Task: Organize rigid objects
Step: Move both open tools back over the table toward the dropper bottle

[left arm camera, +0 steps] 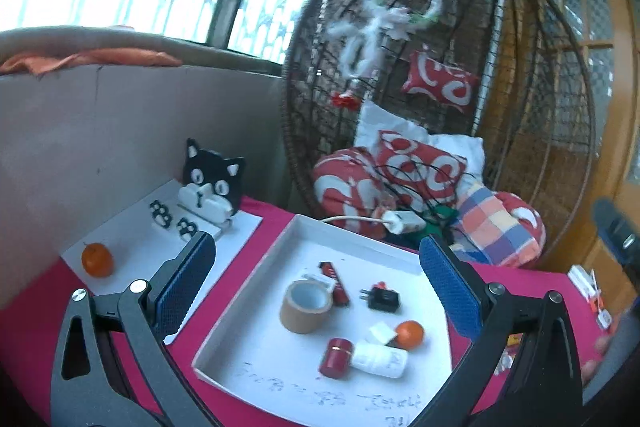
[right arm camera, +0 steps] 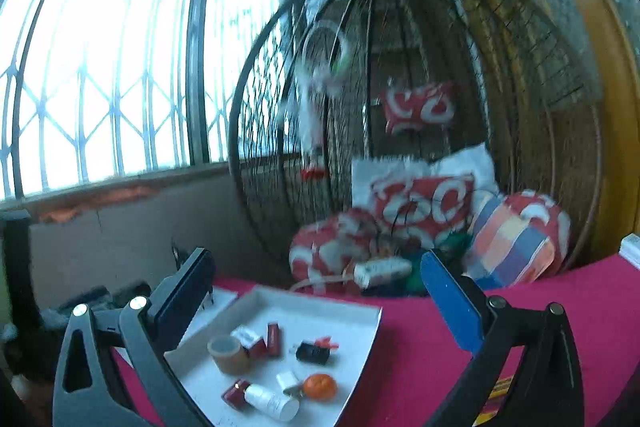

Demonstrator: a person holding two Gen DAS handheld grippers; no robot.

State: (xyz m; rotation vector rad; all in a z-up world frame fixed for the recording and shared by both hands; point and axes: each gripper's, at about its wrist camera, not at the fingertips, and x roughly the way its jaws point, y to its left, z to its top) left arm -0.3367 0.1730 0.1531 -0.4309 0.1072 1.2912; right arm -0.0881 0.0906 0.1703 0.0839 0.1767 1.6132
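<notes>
A white tray [left arm camera: 256, 307] on the red tablecloth holds a brown tape roll [left arm camera: 306, 305], a black plug adapter [left arm camera: 383, 299], an orange [left arm camera: 409, 334], a white bottle with a dark red cap [left arm camera: 362, 359] and a small red box [left arm camera: 334, 283]. My left gripper [left arm camera: 316, 287] is open and empty above the tray. My right gripper [right arm camera: 316, 303] is open and empty, higher and to the right of the same tray [right arm camera: 360, 343]. The tape roll [right arm camera: 229, 353], adapter [right arm camera: 313, 351], orange [right arm camera: 319, 386] and bottle [right arm camera: 262, 401] show there too.
A white sheet [left arm camera: 132, 239] at left carries a second orange [left arm camera: 97, 259], a black-and-white cat holder [left arm camera: 212, 189] and black clips [left arm camera: 161, 214]. A wicker hanging chair [left arm camera: 440, 87] with cushions and a white power strip [left arm camera: 402, 221] stands behind the table. Small boxes [left arm camera: 588, 287] lie at right.
</notes>
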